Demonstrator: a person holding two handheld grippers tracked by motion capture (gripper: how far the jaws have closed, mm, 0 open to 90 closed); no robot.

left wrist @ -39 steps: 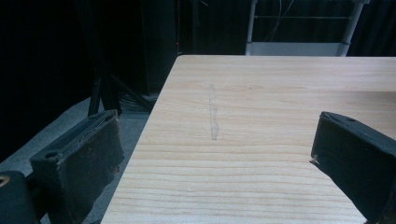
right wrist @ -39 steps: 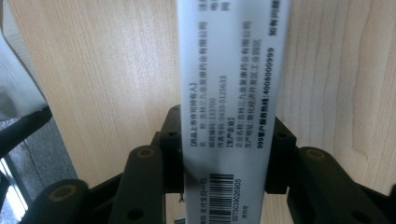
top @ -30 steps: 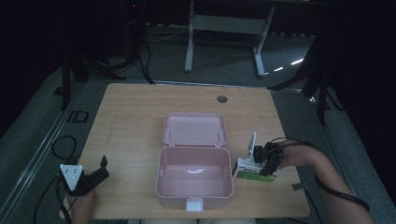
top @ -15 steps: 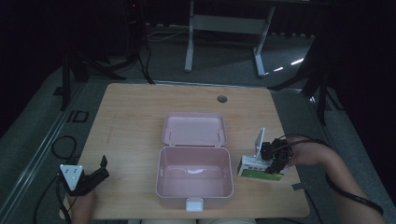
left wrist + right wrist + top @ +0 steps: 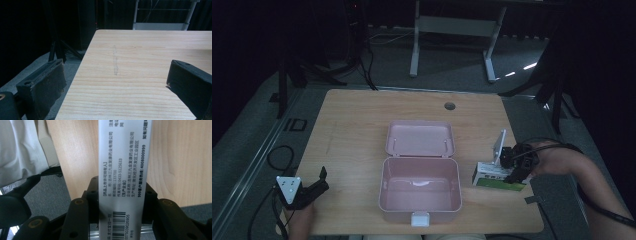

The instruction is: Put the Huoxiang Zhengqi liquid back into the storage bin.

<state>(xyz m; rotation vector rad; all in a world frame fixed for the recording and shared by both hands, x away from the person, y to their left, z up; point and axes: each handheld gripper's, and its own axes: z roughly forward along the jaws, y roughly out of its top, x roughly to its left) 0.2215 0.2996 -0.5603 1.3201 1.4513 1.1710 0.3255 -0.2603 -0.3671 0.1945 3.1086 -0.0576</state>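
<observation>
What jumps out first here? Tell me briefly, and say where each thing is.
The open pink box stands at the middle of the wooden table, near the front edge, its lid laid back and its inside bare. To its right, the right gripper is shut on a white and green carton at the table's right edge; the print and barcode on the carton show between its fingers. The left gripper waits open at the front left corner.

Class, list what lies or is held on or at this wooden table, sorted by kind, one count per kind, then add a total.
Pink open-lidded boxes: 1
White-and-green cartons, clamped in the right gripper: 1
Hand-held grippers, counting the left gripper too: 2
Total: 4
</observation>
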